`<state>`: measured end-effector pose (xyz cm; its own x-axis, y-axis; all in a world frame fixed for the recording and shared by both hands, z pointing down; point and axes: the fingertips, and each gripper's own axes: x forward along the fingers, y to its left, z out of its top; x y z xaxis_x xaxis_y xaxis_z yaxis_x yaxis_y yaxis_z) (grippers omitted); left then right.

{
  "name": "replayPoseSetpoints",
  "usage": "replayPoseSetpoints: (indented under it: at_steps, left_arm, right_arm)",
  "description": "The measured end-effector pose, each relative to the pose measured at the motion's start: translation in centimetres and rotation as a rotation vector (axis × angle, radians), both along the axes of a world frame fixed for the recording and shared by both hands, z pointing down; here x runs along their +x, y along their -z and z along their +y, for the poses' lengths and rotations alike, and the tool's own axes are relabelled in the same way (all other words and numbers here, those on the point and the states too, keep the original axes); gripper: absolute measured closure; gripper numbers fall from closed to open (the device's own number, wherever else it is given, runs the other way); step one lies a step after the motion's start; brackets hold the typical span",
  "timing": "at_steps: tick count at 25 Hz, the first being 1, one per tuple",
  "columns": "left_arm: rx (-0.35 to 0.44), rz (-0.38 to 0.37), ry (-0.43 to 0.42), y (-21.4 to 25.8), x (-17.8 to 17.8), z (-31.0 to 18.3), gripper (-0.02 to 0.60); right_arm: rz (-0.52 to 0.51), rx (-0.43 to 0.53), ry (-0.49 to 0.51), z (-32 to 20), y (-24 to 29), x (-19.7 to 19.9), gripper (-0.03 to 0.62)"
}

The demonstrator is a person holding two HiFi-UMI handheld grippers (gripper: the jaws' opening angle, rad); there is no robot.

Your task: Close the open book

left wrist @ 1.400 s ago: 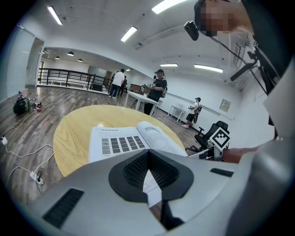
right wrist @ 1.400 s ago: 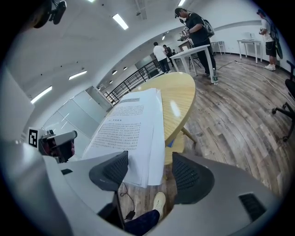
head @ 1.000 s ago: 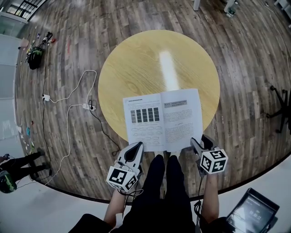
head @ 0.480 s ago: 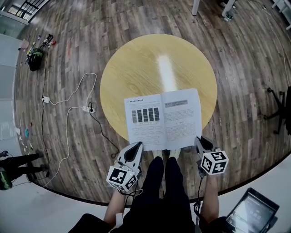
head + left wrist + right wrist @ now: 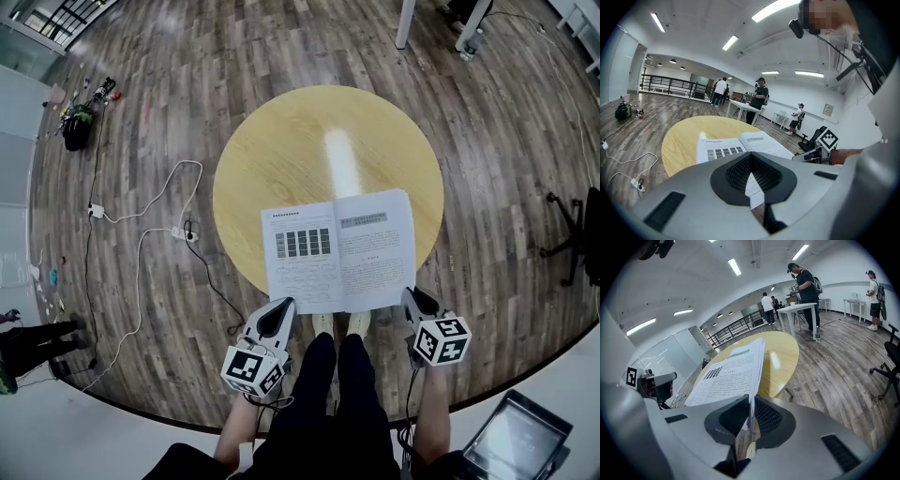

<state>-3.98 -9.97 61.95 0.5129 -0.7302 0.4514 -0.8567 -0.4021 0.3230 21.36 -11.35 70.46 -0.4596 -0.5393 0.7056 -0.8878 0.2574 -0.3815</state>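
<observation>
The right gripper's (image 5: pixel 751 405) fingers (image 5: pixel 733 416) are closing on the near edge of the book's (image 5: pixel 339 248) right-hand pages, and the paper sits pinched between the two ribbed pads. In that gripper's view the held pages stand up off the worktop (image 5: pixel 281 141) as a thin raised sheaf. The left gripper's (image 5: pixel 750 160) fingers (image 5: pixel 736 171) are together at the tips with nothing held (the white seen through the gap behind them is the page beyond). Their tip sits just beside the book's near left corner. The book lies open at the near edge of the round yellow worktop, a block of dark squares on its left page and lines of text on its right. The person's legs (image 5: pixel 333 394) show between the two grippers. A white cable (image 5: pixel 150 202) trails over the wooden floor (image 5: pixel 141 112) to the left.
</observation>
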Motion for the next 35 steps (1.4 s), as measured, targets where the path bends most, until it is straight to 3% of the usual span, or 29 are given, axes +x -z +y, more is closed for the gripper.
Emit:
replayPoseSetpoints:
  at_steps: [7,19,35]
  left_arm:
    - [0.012,-0.011,0.028,0.4,-1.2,0.8,0.583]
    - [0.099,-0.016,0.073,4.8,-3.7,1.6,0.583]
    - [0.186,-0.018,0.182,8.9,-9.2,3.9,0.583]
  right_arm:
    - [-0.003,0.036,0.006,-0.2,1.4,-0.2,0.553]
    - [-0.014,0.106,0.039,0.1,6.2,-2.3,0.556]
    - [-0.037,0.187,0.171,0.5,11.7,-9.0,0.556]
